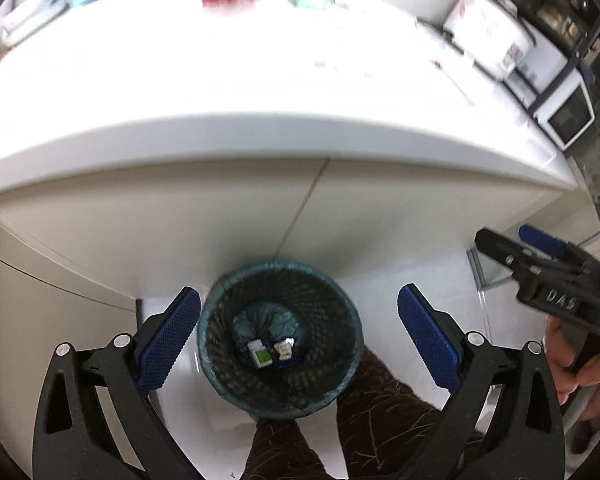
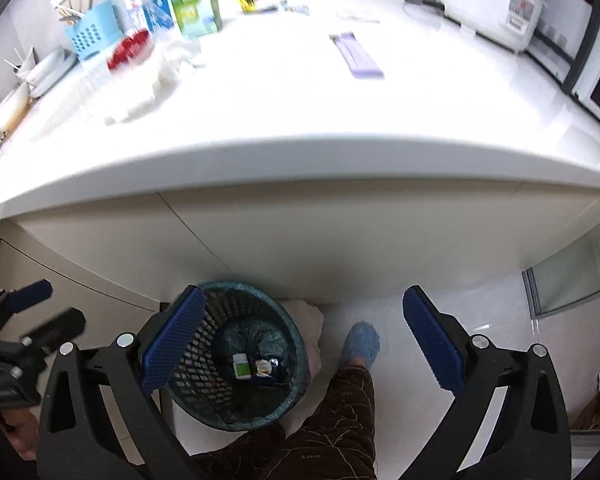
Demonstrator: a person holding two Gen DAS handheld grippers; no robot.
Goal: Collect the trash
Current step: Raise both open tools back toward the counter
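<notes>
A dark mesh trash bin with a green liner stands on the floor under the white counter. At its bottom lie a small white bottle with a green label and a small packet. My left gripper hangs above the bin, open, with nothing between its blue pads. My right gripper is beside the bin, open and empty too. Each gripper shows in the other's view, the right gripper at the right edge and the left gripper at the left edge. On the counter lie a purple wrapper and crumpled white plastic.
The counter edge overhangs the bin. At the back stand a blue basket, a red object, a green carton, a yellow packet and a rice cooker. A microwave sits right. The person's legs and blue shoe cover stand by the bin.
</notes>
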